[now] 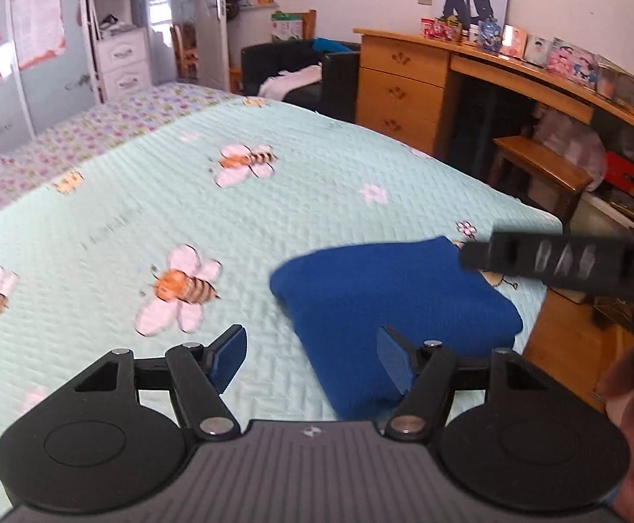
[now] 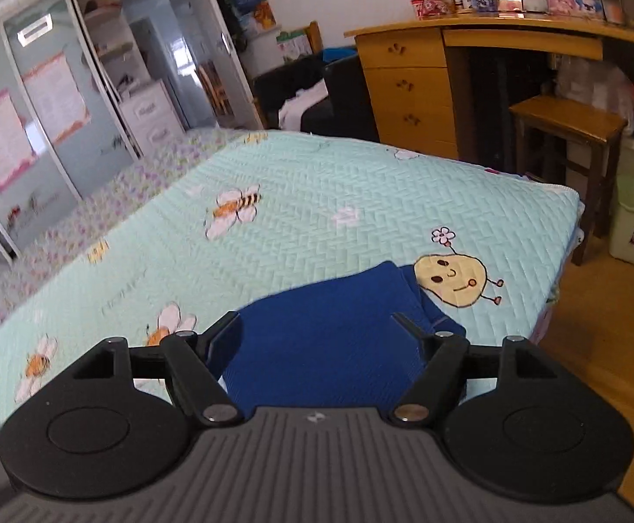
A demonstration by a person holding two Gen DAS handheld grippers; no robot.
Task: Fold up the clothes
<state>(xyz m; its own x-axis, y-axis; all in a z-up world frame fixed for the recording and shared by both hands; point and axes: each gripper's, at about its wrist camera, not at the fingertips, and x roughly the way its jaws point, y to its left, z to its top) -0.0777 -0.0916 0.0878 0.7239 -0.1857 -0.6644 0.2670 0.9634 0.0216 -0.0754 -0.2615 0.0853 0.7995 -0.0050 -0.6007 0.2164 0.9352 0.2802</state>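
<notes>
Blue cloth, a folded garment (image 2: pixel 338 340), lies flat on the mint-green bee-patterned quilt (image 2: pixel 317 200) near the bed's corner, just beside a yellow cartoon figure (image 2: pixel 452 279) printed on the quilt. Both grippers hang above it with nothing between their fingers: the left gripper (image 1: pixel 312 361) has its fingers apart over the garment's near edge, and the right gripper (image 2: pixel 317 340) has its fingers spread wide over the garment's middle. A wooden desk (image 2: pixel 408 87) stands beyond the bed.
</notes>
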